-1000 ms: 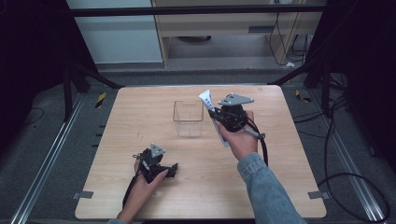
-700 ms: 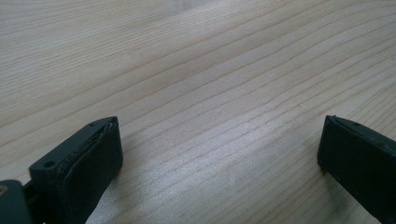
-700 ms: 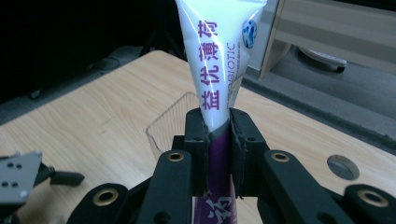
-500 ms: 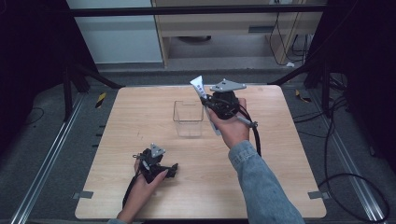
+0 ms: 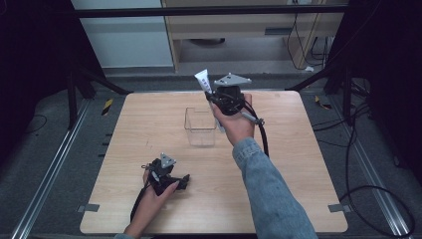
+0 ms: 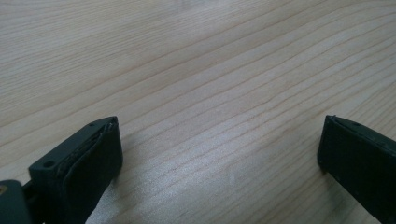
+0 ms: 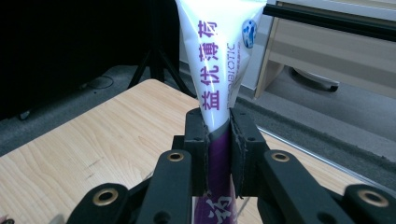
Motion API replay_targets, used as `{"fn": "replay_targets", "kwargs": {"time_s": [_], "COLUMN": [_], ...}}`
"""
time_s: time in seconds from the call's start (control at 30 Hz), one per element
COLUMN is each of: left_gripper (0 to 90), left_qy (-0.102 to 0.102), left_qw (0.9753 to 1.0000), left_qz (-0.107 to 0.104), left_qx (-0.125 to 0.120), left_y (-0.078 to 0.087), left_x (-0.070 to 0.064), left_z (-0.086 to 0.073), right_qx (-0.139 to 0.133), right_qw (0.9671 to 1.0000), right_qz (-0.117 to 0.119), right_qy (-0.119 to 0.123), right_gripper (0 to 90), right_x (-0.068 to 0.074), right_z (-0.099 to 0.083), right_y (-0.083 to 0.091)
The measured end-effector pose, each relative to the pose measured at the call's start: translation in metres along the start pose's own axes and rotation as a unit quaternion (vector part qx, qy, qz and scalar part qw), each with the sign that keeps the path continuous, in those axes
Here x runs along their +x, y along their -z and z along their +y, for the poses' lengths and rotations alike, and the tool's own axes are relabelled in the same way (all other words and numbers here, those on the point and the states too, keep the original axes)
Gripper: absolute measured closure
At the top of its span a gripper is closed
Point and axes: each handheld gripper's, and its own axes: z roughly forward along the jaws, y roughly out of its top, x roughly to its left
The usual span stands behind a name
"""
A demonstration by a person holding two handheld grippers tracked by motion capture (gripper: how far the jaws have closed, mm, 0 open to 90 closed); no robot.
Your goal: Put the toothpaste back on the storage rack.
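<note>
You are working in a lab or test room set up for recording. Your wooden bench [image 5: 149,124] stands on grey carpet [image 5: 45,164], with metal floor rails [image 5: 50,174] running along its left and right sides. Black stand legs [image 5: 74,89] rise at the far left, and loose cables [image 5: 368,164] trail over the floor on the right. Beyond the far edge sit a white cabinet [image 5: 124,35] and a light wood desk [image 5: 239,25].

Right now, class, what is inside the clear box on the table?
Nothing shows inside the clear box; bare table shows through its walls. The right gripper holds the tube above its far right corner, which the hand partly covers.
</note>
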Motion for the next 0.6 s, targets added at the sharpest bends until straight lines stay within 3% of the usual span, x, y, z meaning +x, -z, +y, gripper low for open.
{"fn": "replay_targets", "kwargs": {"time_s": [0.6], "left_gripper": [0.0], "left_qy": [-0.001], "left_qw": [1.0000], "left_qz": [0.000], "left_qx": [0.001], "left_y": [0.000], "left_x": [0.000], "left_z": [0.000], "right_qx": [-0.017], "right_qw": [0.9998], "right_qz": [-0.003], "right_qy": [0.007], "right_gripper": [78.6], "right_x": [0.006], "right_z": [0.018], "right_y": [-0.026]}}
